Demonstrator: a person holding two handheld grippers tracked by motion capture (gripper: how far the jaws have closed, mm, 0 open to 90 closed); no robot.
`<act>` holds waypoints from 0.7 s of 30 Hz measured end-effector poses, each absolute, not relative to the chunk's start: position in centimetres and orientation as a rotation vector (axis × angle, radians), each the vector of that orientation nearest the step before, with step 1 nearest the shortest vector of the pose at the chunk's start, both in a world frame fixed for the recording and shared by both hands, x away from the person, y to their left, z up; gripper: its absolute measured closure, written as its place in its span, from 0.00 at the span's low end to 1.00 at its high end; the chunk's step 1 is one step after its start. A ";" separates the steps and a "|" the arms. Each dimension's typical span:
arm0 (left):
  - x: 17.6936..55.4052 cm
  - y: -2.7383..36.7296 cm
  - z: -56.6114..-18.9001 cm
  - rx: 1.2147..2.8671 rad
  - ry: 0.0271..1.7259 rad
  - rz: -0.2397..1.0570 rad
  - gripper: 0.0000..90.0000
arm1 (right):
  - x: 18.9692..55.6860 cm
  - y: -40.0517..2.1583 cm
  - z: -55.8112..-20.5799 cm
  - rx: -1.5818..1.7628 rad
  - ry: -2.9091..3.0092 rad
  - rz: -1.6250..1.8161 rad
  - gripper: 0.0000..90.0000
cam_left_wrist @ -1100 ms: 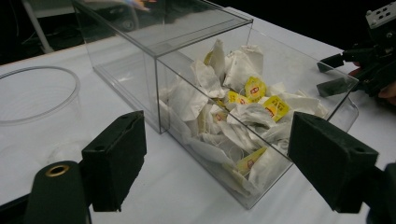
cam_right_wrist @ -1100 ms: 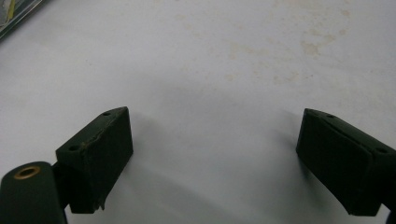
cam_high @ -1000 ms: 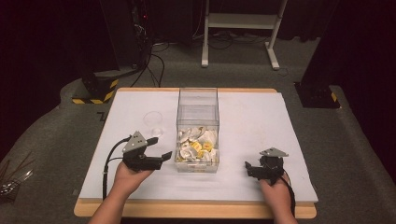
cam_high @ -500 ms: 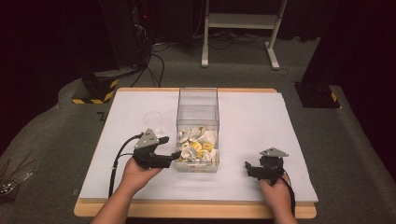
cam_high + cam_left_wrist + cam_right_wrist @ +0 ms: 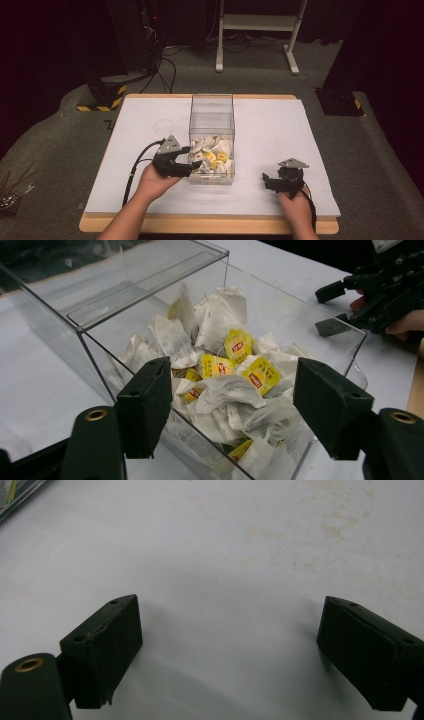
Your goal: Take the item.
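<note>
A clear plastic box (image 5: 211, 107) stands mid-table, its near half heaped with white tea bags (image 5: 212, 152) carrying yellow tags. In the left gripper view the pile (image 5: 225, 385) lies just beyond my open jaws, over the box's near corner. My left gripper (image 5: 195, 162) hovers at the box's left front wall, open and empty. My right gripper (image 5: 265, 180) rests low on the white table cover to the right of the box, open, with bare cover (image 5: 225, 610) between its jaws. The right gripper (image 5: 345, 305) also appears past the box in the left gripper view.
A faint clear round lid or ring (image 5: 163, 125) lies on the cover left of the box. The white cover (image 5: 280, 125) spreads wide on both sides. Beyond the table are a white stand (image 5: 255, 30), cables and dark floor.
My left gripper has moved right and forward, from the table left of the box up to the box's near left wall. The right gripper has stayed put.
</note>
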State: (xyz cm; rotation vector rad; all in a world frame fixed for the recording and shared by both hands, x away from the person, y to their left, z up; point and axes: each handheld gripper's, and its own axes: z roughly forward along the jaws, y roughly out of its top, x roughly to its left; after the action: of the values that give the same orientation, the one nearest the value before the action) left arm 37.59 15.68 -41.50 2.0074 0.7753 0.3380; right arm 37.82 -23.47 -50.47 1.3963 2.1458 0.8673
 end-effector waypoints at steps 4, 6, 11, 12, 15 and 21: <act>38.2 14.8 -41.8 2.059 0.771 0.331 0.40 | 37.8 -23.5 -50.5 1.397 2.146 0.868 0.12; 38.5 14.5 -41.9 2.070 0.772 0.322 0.43 | 37.8 -23.5 -50.5 1.396 2.146 0.868 0.12; 39.2 13.5 -42.2 2.140 0.772 0.318 0.49 | 37.8 -23.5 -50.5 1.399 2.145 0.867 0.12; 39.3 13.3 -42.2 2.147 0.774 0.315 0.51 | 37.8 -23.5 -50.5 1.395 2.146 0.867 0.12; 39.8 12.7 -42.1 2.171 0.775 0.316 0.53 | 37.8 -23.5 -50.5 1.396 2.146 0.868 0.12; 40.4 12.0 -42.0 2.227 0.769 0.298 0.61 | 37.8 -23.5 -50.5 1.399 2.146 0.869 0.12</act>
State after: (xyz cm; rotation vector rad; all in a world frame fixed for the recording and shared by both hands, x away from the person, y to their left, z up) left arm 40.45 12.02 -41.97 2.2267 0.7685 0.2983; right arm 37.79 -23.47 -50.46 1.3986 2.1455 0.8689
